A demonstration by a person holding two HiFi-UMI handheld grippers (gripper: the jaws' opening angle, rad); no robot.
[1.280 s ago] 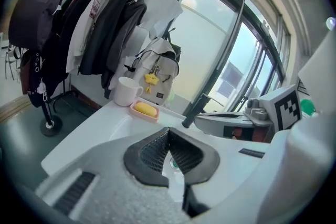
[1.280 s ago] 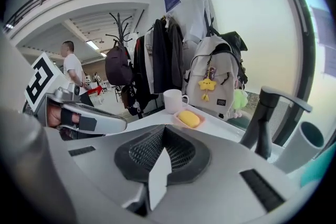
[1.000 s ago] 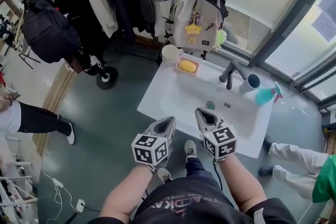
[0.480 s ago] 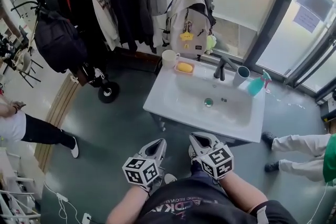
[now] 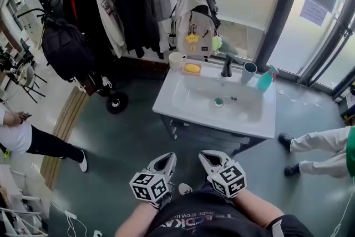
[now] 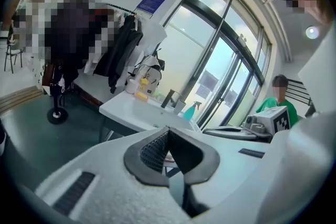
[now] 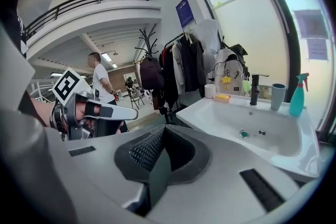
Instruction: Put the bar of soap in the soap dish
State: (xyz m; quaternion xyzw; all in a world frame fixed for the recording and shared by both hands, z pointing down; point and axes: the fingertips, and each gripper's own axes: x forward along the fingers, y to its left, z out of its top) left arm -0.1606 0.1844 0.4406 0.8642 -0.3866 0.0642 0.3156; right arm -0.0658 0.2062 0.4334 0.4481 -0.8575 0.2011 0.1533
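The yellow soap lies in its dish at the sink's upper-left corner, beside a mug, so the job looks finished. At the bottom of the frame, the left gripper and right gripper hang well apart from the sink, both clenched on nothing.
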